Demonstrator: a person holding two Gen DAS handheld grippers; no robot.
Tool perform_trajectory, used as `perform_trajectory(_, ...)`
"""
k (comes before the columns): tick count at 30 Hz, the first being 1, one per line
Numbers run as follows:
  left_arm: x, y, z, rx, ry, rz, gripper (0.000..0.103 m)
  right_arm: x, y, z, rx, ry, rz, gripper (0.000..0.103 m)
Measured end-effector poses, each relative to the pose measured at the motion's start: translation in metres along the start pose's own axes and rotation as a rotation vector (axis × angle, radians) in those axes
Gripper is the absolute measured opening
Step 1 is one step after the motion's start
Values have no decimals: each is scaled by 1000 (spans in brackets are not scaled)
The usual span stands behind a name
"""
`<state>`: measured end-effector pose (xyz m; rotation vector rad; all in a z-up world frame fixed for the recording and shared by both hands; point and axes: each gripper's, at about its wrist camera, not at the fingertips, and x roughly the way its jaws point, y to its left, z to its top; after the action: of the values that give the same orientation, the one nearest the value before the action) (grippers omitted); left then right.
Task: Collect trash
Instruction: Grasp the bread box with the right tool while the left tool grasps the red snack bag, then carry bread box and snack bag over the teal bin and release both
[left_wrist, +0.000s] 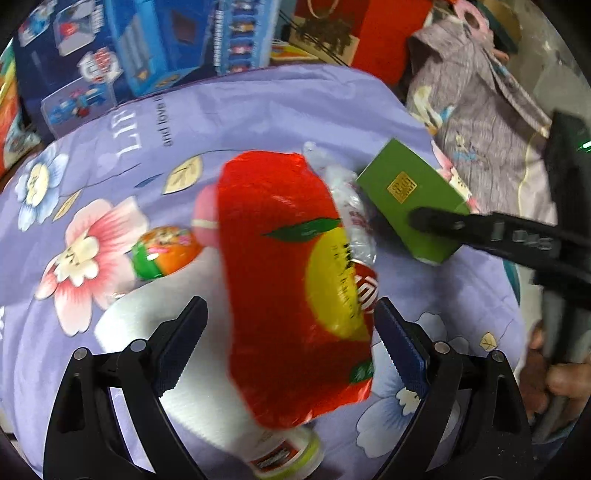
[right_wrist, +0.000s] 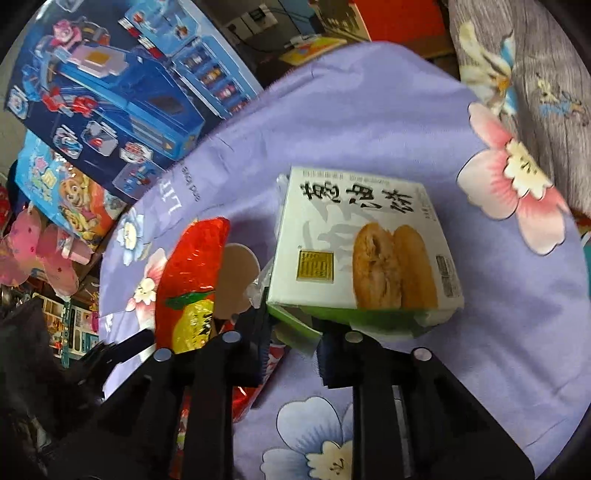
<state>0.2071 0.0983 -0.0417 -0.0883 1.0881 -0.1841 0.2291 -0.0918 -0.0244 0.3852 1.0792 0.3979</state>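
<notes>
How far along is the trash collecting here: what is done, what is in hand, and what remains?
Done: nothing visibly bagged yet. In hand: the right claw is shut on the green flap of the pastry box; the left claw stands open around the red bag. Left: the clear wrapper, toy egg and white bottle lie on the purple cloth.

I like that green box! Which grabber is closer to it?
Right. The right gripper is pinching the green box at its near end. The left gripper is off beside it, around the red bag.
</notes>
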Motion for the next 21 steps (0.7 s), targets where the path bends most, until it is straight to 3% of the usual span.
perform_trajectory(2, 6, -6, 2, 11, 6, 10, 91, -11, -3, 1, -8, -3, 5, 7)
perform_trajectory(3, 7, -8, 3, 12, 3, 18, 78, -16, -3, 0, -12, -6, 7, 6)
perform_trajectory(4, 8, -9, 3, 13, 4, 25, 56, -20, -4, 0, -18, -9, 9, 5)
perform_trajectory(6, 10, -9, 3, 0, 18, 8, 40, -27, -7, -1, -27, -11, 20, 4)
perform_trajectory(8, 6, -9, 3, -2, 2, 21, 35, -31, -10, -1, -32, -14, 22, 4)
perform_trajectory(10, -4, -11, 3, 0, -20, 26, 23, -35, -14, -3, -25, -15, 35, 3)
perform_trajectory(13, -18, -17, 4, 24, -48, 25, 16, -44, -19, -5, -24, -27, 50, 3)
perform_trajectory(21, -35, -48, 3, 67, -78, -42, 14, -76, -34, -8, -10, -72, 74, 3)
